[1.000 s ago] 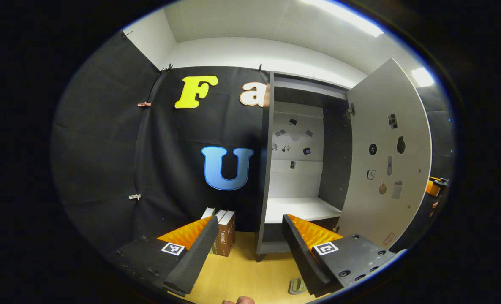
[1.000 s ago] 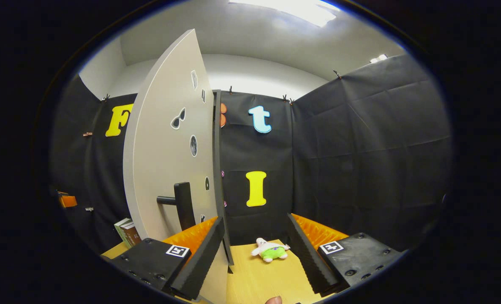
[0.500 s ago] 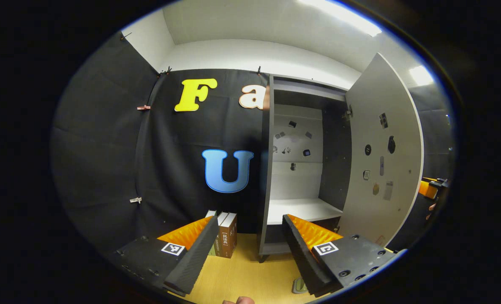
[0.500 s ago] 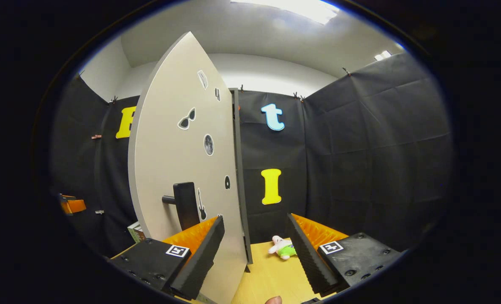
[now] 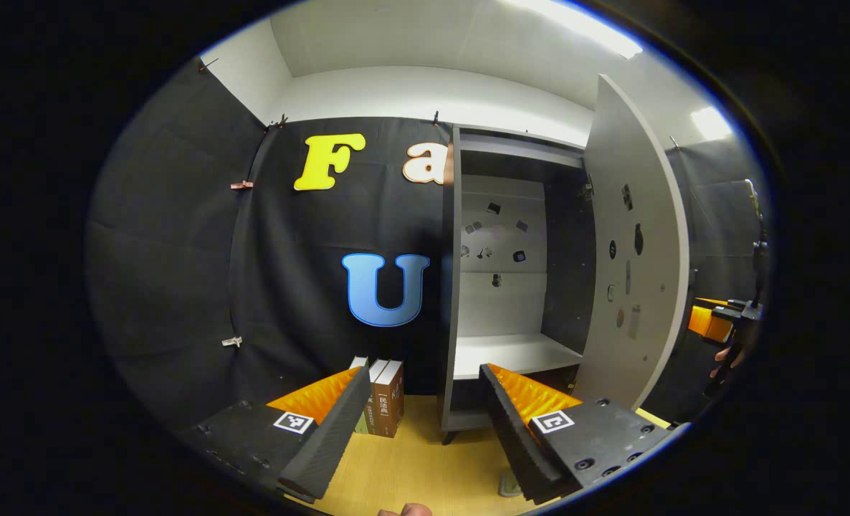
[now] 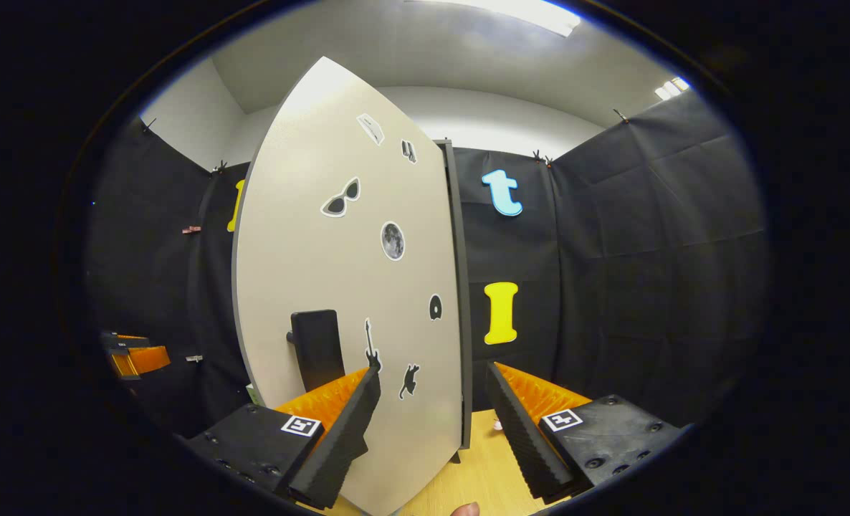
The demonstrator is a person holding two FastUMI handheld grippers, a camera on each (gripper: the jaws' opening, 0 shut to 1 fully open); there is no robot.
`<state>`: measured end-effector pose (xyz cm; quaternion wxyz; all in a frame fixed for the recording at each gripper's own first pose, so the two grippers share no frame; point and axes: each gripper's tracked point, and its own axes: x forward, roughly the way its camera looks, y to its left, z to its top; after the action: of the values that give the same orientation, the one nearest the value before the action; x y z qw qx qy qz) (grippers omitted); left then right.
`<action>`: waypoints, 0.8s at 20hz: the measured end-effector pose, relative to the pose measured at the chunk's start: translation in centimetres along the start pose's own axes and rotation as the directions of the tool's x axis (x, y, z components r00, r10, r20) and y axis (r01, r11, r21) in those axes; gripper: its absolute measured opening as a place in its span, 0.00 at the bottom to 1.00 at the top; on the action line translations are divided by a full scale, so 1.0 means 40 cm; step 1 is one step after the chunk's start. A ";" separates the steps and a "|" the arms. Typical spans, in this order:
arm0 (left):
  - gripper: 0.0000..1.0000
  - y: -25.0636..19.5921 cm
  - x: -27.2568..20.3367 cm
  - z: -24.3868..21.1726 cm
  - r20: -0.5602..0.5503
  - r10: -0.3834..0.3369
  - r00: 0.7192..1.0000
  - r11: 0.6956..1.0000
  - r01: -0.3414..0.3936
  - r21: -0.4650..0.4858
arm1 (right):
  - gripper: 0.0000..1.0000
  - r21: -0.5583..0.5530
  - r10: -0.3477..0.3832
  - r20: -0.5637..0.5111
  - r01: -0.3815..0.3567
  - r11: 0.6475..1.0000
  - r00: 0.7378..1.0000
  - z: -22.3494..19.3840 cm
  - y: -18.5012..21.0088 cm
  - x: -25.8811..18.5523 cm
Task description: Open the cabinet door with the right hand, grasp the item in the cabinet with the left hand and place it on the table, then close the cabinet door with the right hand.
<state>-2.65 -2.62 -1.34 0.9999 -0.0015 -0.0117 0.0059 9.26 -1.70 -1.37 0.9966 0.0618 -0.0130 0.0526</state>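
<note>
cabinet door (image 6: 339, 287): pale grey, stickered, dark handle (image 6: 317, 347), standing partly open
cabinet (image 5: 511, 287): tall, dark sides, white shelf (image 5: 514, 352) bare

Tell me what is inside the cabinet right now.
In the left gripper view, the cabinet stands open. Its white shelf looks bare, and small stickers dot the back panel. The space under the shelf is dark and partly covered by the left gripper, so I cannot tell what is there.
</note>
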 end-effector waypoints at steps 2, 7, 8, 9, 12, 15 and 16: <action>0.92 -0.003 0.000 0.006 0.003 -0.001 1.000 1.000 0.001 0.005 | 0.96 0.009 0.024 -0.010 -0.024 1.000 1.000 -0.007 0.031 0.014; 0.92 -0.003 -0.003 0.010 0.005 0.000 1.000 1.000 0.000 0.009 | 0.96 0.025 0.121 -0.033 -0.121 0.992 0.992 -0.023 0.136 0.042; 0.92 -0.001 -0.004 0.009 0.004 0.002 1.000 1.000 -0.002 0.008 | 0.96 0.018 0.135 -0.035 -0.134 0.991 0.990 -0.023 0.148 0.042; 0.92 0.001 -0.003 0.010 0.003 0.004 1.000 1.000 -0.004 0.006 | 0.96 0.005 0.142 -0.033 -0.142 0.990 0.989 -0.021 0.157 0.040; 0.92 0.003 -0.008 0.013 0.006 0.010 1.000 1.000 -0.010 0.005 | 0.95 -0.019 0.161 -0.031 -0.162 0.987 0.986 -0.021 0.174 0.032; 0.95 0.001 -0.008 0.012 0.007 0.009 1.000 1.000 -0.009 -0.004 | 0.96 -0.011 0.160 -0.033 -0.161 0.987 0.987 -0.024 0.170 0.029; 0.92 0.000 -0.006 0.014 0.008 0.008 1.000 1.000 -0.008 -0.007 | 0.96 -0.008 0.158 -0.033 -0.158 0.987 0.987 -0.024 0.166 0.028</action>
<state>-2.91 -2.62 -0.79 0.9998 -0.0052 -0.0159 0.0101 9.69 5.11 -1.47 0.9897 0.0544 -0.0019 0.1323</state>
